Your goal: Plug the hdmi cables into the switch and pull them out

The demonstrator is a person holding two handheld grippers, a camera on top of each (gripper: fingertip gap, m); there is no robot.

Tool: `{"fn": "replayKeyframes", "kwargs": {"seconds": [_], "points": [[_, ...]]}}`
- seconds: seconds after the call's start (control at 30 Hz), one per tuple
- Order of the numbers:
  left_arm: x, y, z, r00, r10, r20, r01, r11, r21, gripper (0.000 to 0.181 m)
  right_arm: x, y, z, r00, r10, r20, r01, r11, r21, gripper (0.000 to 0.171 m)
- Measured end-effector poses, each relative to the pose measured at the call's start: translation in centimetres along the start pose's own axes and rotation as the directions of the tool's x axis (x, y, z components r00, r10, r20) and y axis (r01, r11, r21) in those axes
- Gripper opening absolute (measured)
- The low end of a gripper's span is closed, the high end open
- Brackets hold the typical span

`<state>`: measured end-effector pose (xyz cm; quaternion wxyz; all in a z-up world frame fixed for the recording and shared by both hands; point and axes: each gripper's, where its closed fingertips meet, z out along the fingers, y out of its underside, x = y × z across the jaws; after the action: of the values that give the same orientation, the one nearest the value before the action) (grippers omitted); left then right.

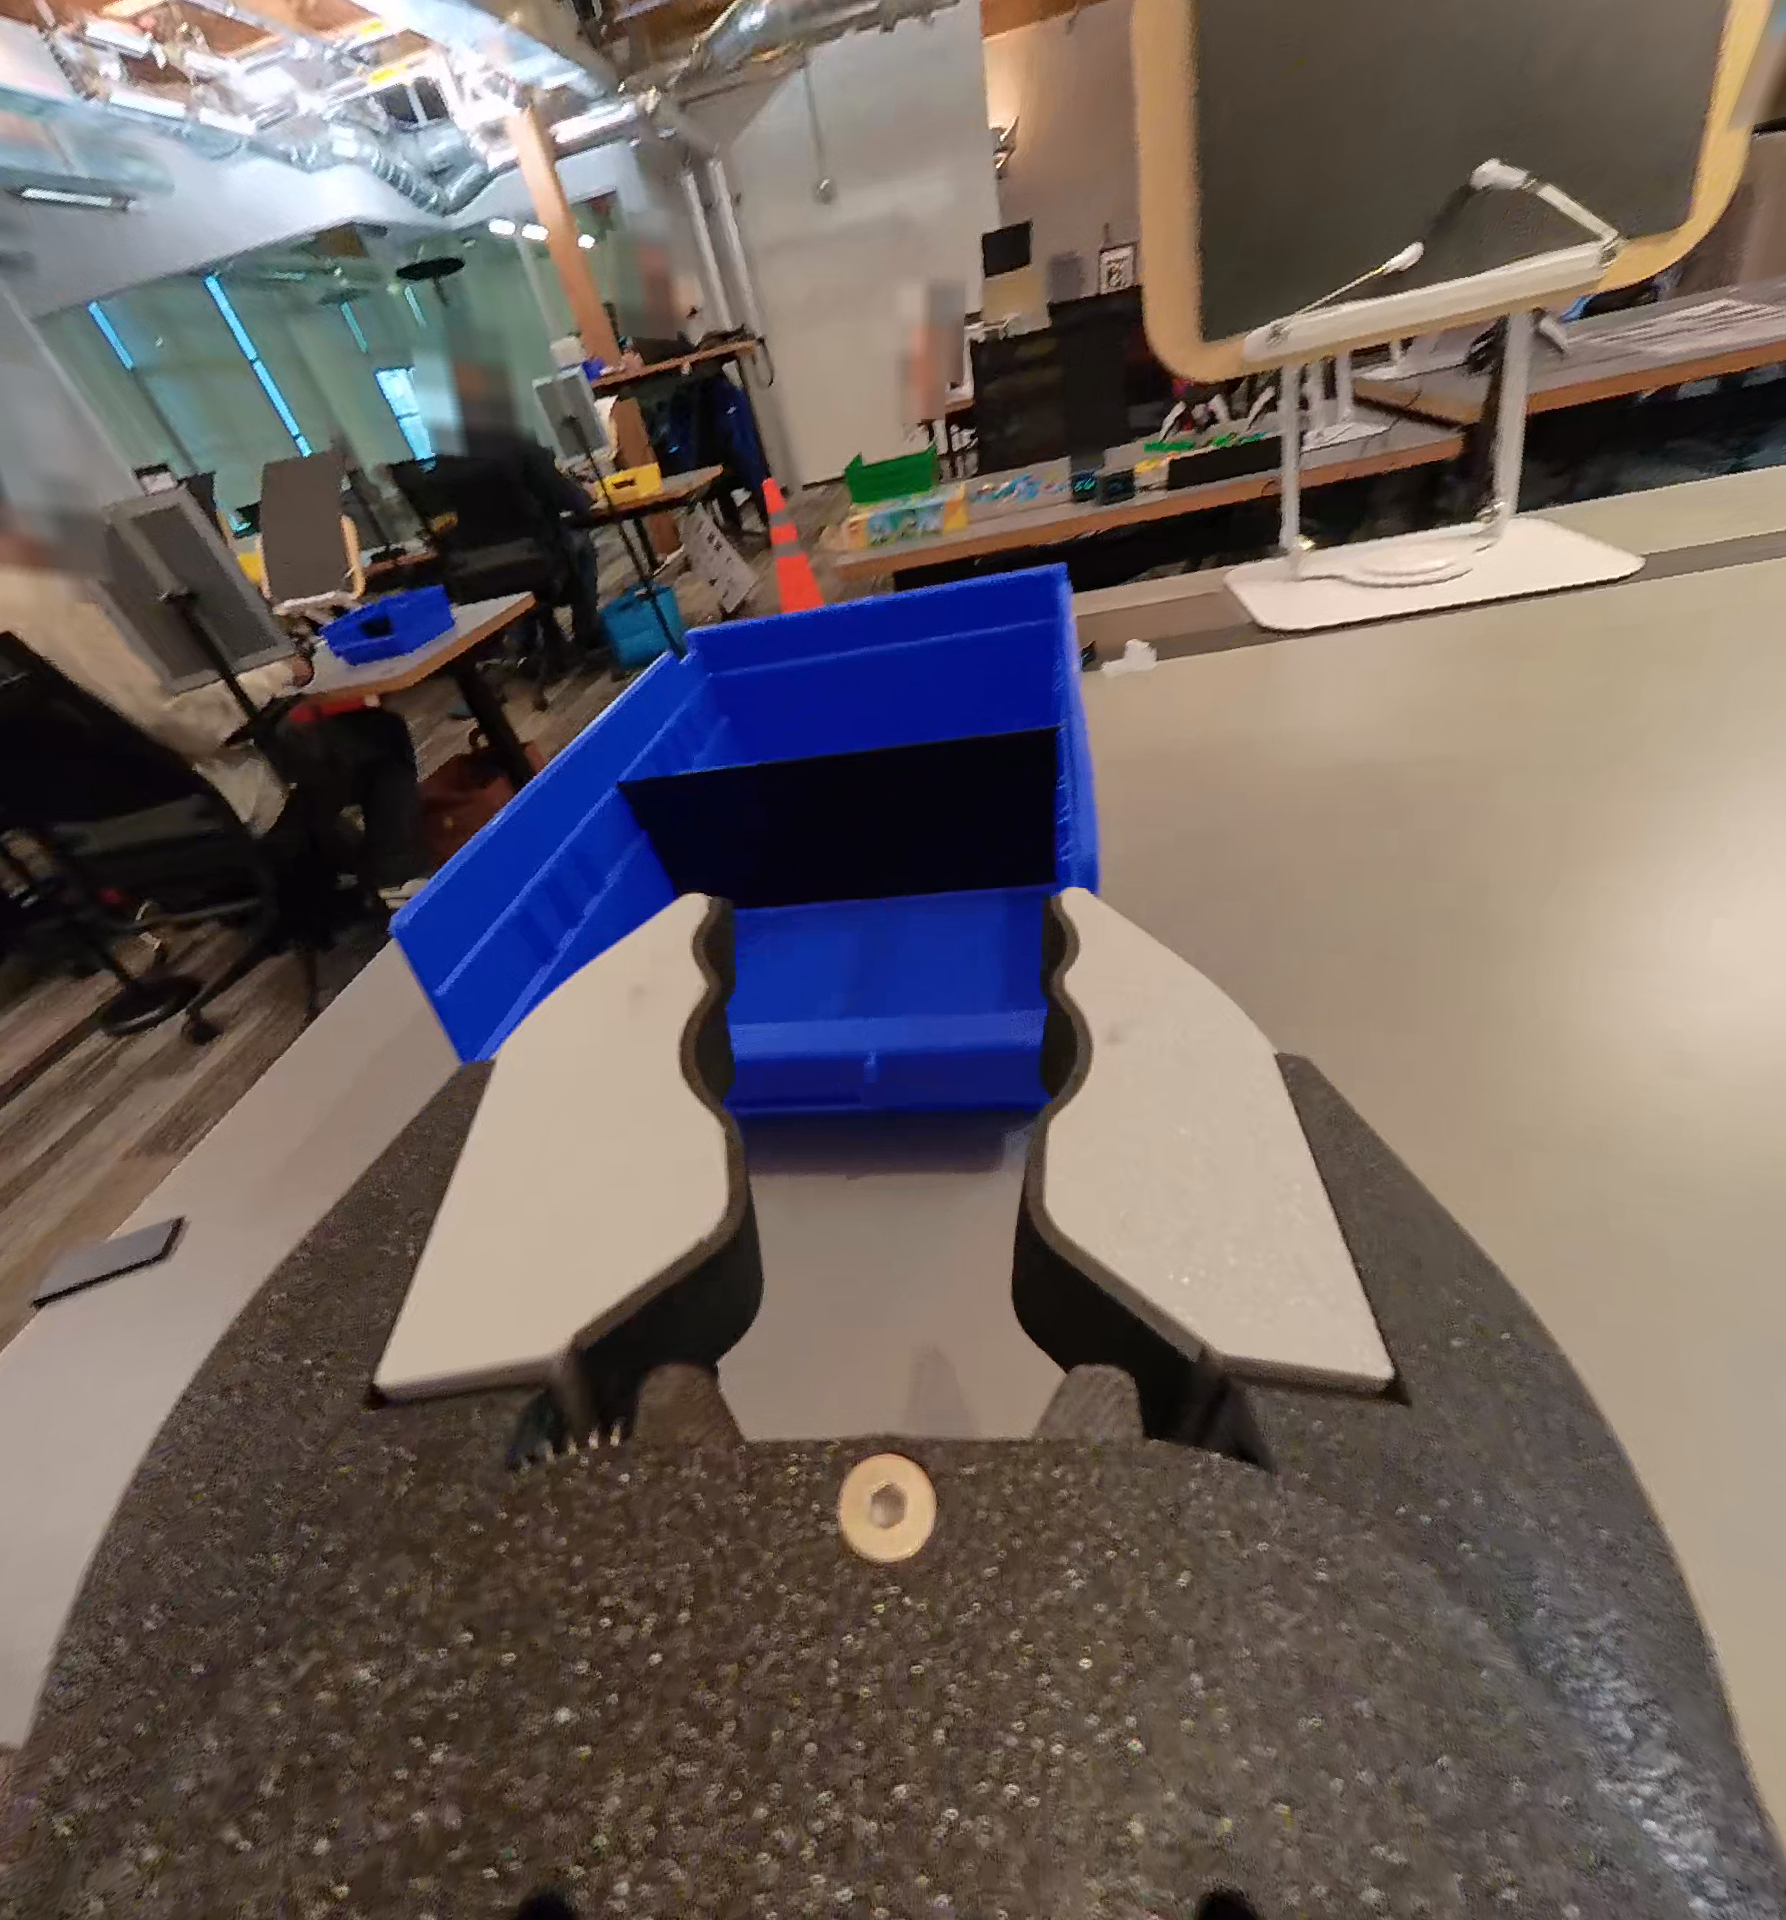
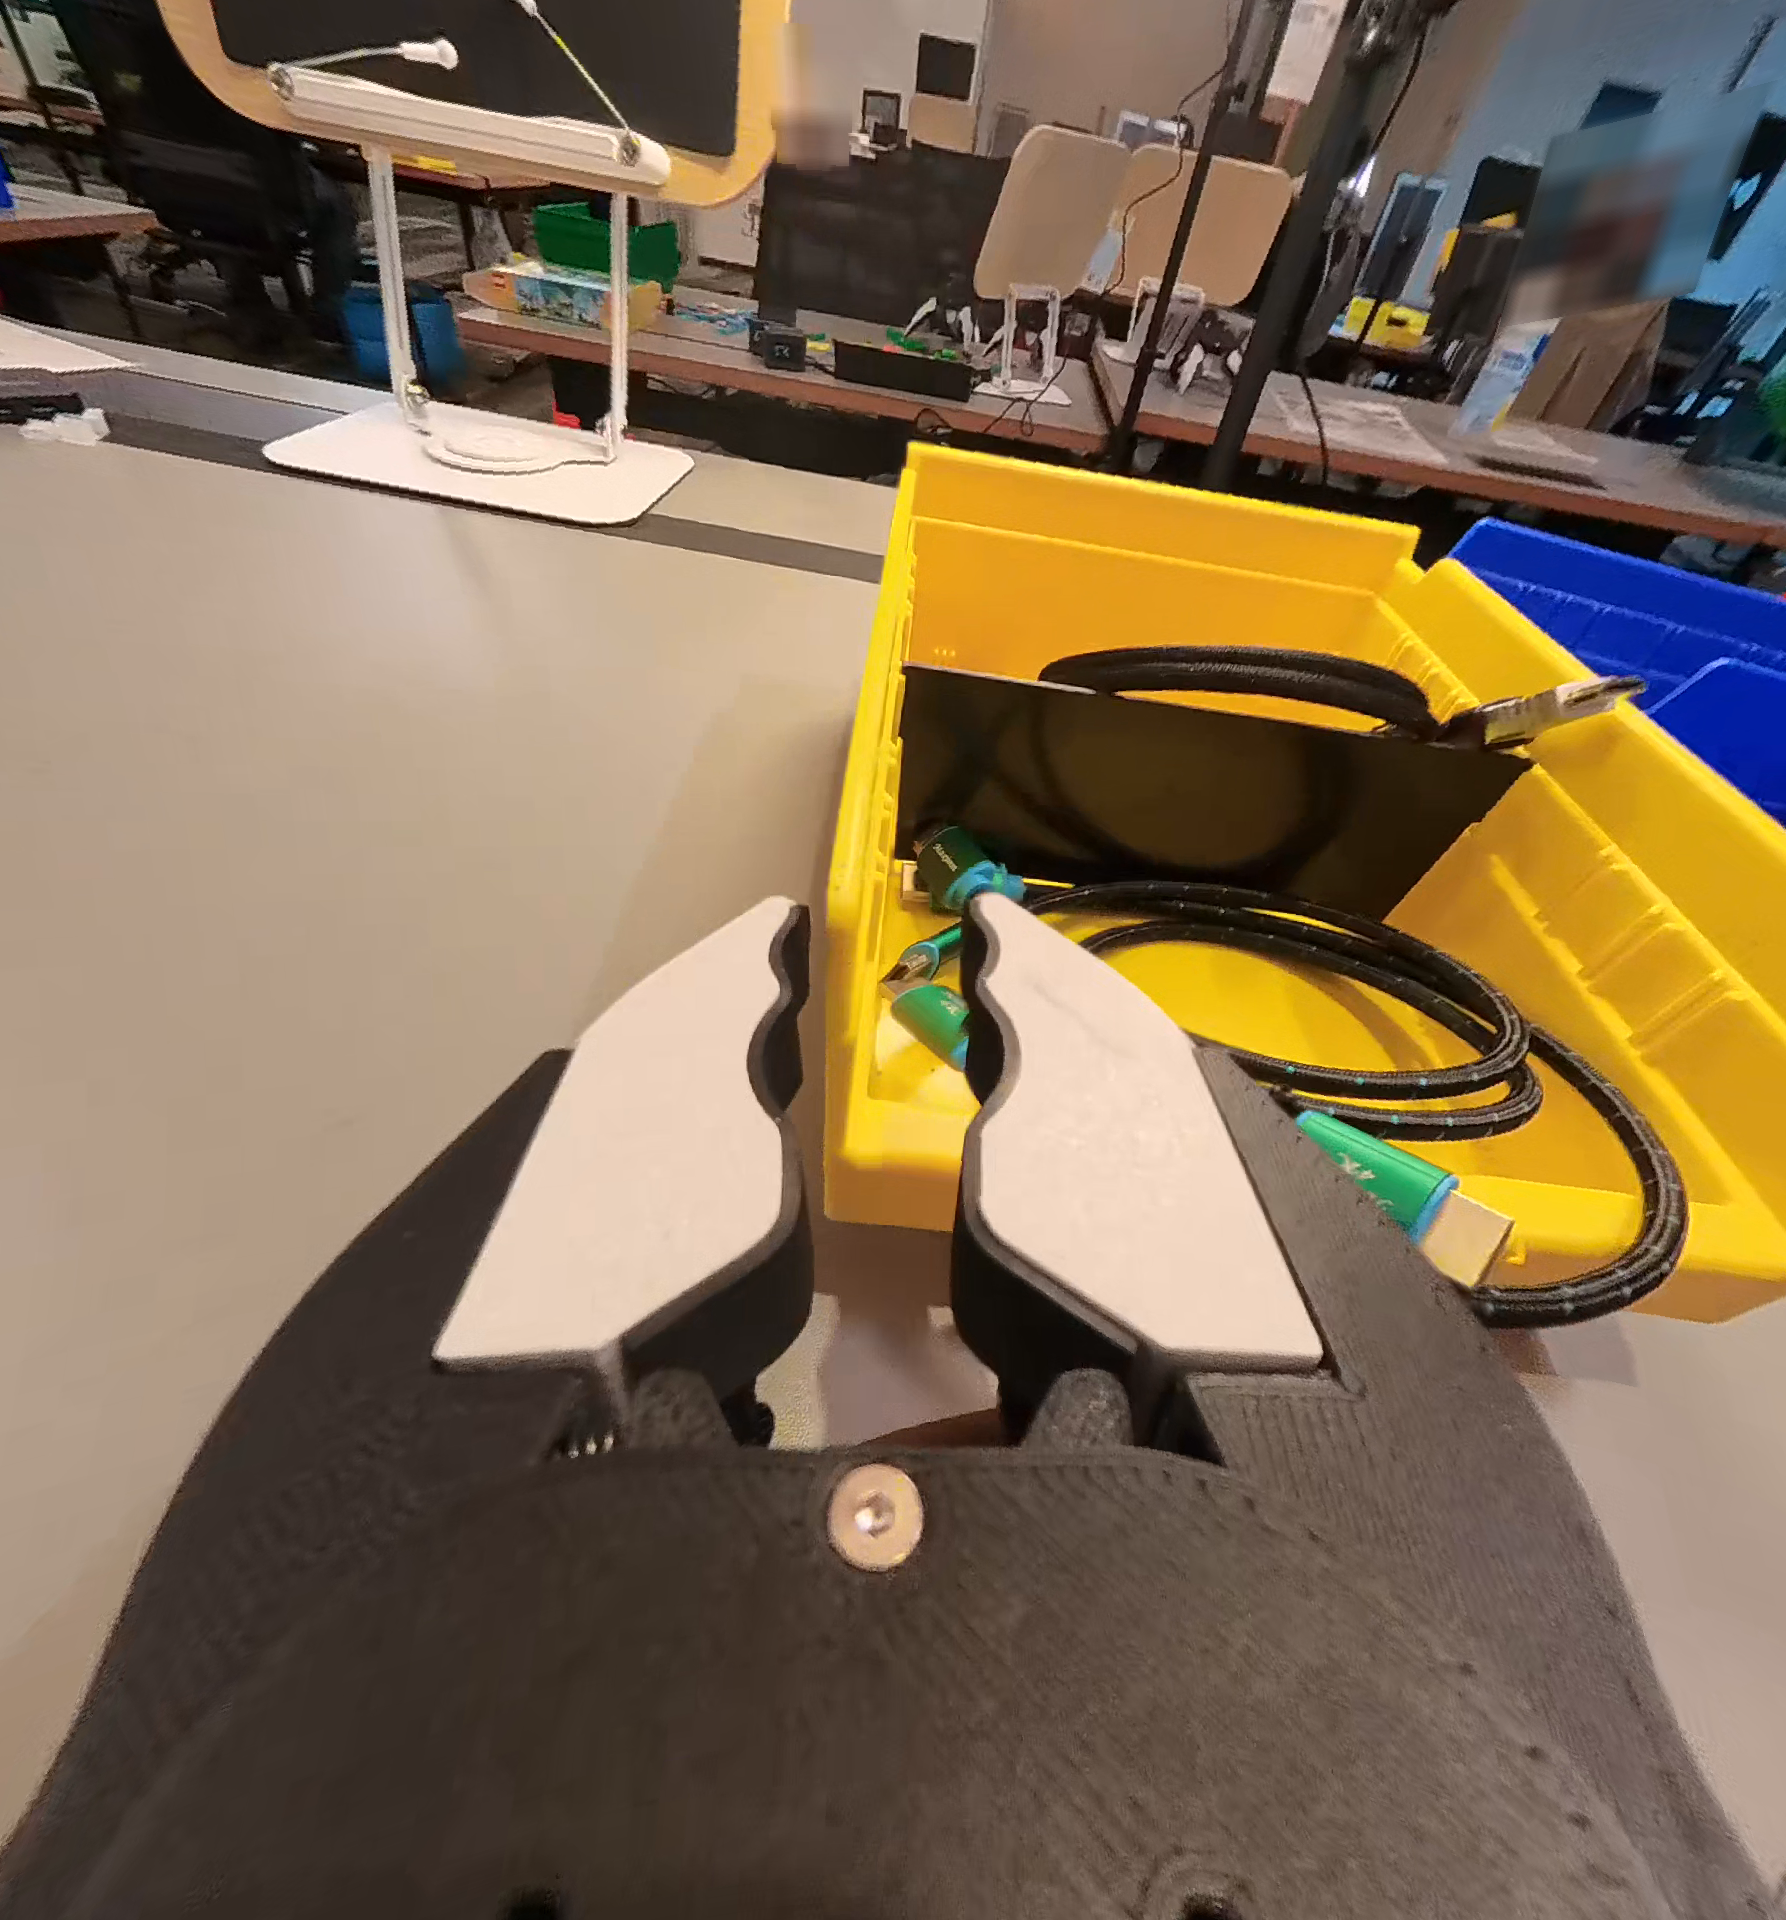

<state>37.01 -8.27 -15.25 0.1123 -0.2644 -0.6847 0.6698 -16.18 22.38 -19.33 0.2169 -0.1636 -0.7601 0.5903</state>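
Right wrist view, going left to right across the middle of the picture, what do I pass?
Bare grey table → yellow bin's left wall → green-ended HDMI plugs → black divider → yellow bin's right wall → blue bin.

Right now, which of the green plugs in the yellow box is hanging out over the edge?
The green plug with the gold tip at the yellow plastic bin's front rim. The other green plugs lie inside.
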Motion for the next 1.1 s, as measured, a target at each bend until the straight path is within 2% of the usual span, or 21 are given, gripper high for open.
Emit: {"fn": "replayKeyframes", "kwargs": {"seconds": [0.13, 0.3, 0.4, 0.53, 0.67, 0.77, 0.93, 1.1], "points": [[-1.0, 1.9, 0.6, 0.999, -0.024, 0.024, 0.026, 0.997, -0.070, 0.056, 0.0, 0.7, 0.4, 0.998, 0.048, 0.033, -0.047, 0.999, -0.021, 0.024], [1.1, 1.7, 2.4, 0.992, -0.093, -0.089, 0.089, 0.995, -0.055, 0.049, -0.2, 0.6, 0.6, 0.999, 0.024, 0.037, -0.023, 0.999, -0.022, 0.019], [3.3, 1.9, 4.3, 0.987, -0.059, -0.151, 0.044, 0.994, -0.097, 0.048, -0.4, 0.8, 0.8, 0.999, 0.011, 0.032, -0.010, 0.999, -0.034, 0.015], [4.8, 2.7, 6.5, 0.987, -0.018, -0.160, -0.007, 0.988, -0.153, 0.044, -0.5, 0.8, 1.0, 0.999, 0.013, 0.036, -0.012, 0.999, -0.043, 0.009], [5.4, 3.4, 7.8, 0.986, -0.029, -0.164, -0.003, 0.982, -0.186, 0.030, -0.7, 0.8, 1.1, 0.999, 0.002, 0.041, -0.001, 0.999, -0.042, 0.005], [5.7, 3.5, 7.9, 0.985, -0.030, -0.172, -0.001, 0.984, -0.177, 0.005, -0.8, 0.8, 1.2, 0.999, -0.006, 0.054, 0.008, 0.999, -0.040, 0.005], [5.5, 3.5, 7.5, 0.983, -0.039, -0.179, 0.012, 0.989, -0.147, 0.003, -1.4, 0.7, 1.5, 0.996, -0.040, 0.083, 0.043, 0.999, -0.031, 0.006], [5.8, 3.5, 6.1, 0.967, -0.039, -0.252, 0.012, 0.994, -0.106, 0.003, -2.6, 0.4, 2.0, 0.988, -0.075, 0.133, 0.078, 0.997, -0.016, 0.008]]}}
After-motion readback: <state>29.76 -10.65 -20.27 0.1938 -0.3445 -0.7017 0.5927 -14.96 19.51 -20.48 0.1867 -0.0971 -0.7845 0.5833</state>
